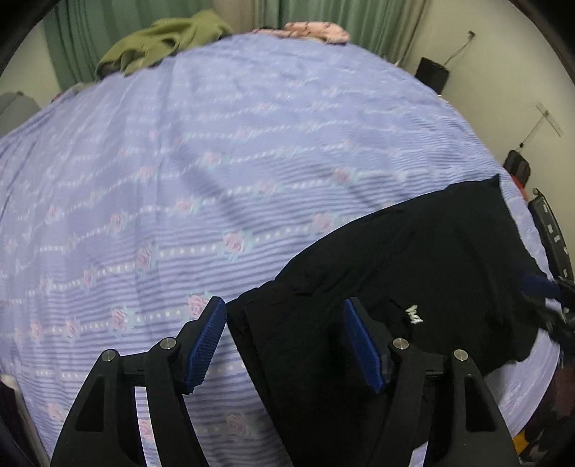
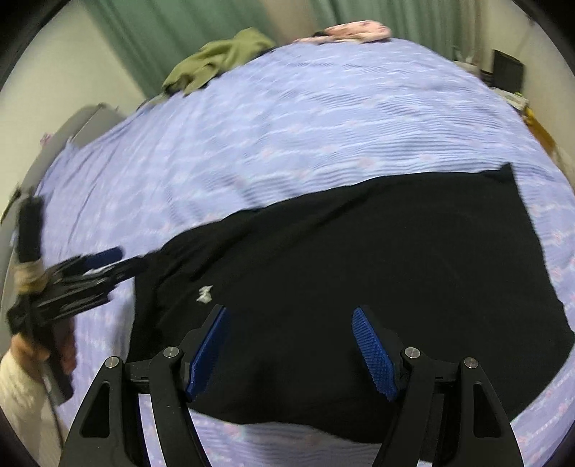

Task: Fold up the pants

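My two claws, left point(image 1: 284, 341) and right point(image 2: 291, 350), hang wide open and empty over the soft black pants point(image 2: 359, 251), ready to grab an edge for folding.

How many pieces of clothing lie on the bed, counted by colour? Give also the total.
Black: 1, the pants, spread on the bedspread in front of both open grippers
Olive green: 1, the crumpled garment at the far edge
Pink patterned: 1, the garment at the far edge
Total: 3
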### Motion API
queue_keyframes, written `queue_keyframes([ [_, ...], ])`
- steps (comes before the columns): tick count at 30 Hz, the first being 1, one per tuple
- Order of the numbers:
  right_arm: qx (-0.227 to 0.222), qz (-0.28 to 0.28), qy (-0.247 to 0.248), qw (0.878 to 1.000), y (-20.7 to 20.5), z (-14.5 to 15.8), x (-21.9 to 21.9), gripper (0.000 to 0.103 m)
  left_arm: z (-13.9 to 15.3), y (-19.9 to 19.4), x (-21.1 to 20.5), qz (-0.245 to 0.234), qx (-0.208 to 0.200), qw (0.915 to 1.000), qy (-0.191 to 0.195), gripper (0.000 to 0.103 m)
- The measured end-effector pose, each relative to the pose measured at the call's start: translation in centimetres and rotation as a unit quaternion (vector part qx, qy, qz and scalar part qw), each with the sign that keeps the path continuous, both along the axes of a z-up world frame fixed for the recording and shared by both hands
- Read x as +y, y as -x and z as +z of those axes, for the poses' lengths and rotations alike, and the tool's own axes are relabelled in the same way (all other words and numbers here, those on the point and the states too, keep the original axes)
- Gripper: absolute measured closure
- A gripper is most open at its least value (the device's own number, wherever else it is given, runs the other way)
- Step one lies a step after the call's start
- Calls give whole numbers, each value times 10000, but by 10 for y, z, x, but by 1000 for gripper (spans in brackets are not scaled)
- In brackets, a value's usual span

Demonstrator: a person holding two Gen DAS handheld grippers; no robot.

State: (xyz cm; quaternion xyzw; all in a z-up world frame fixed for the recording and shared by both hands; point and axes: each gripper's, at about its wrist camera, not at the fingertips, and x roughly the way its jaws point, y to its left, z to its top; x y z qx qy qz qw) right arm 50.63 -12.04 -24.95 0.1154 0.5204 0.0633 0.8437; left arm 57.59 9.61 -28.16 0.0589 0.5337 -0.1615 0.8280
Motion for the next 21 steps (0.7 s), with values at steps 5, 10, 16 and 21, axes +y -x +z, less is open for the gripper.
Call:
queue_keyframes([
  [5,86,178,40,9998,0,-2,17,31,-23,-13,5,557,221,9981,138,66],
  [10,-41,171,39,9998,-2,6,15,31,-4,-7,7,684,-247,9971,238,70],
  [16,-33,70,66,9999,-11,3,11,31,-23,-17,5,711,-114,9973,-112,64],
  [21,40,34,26,10000,-6,4,4,31,12,-7,9,1043,-499,9927,-346,38],
])
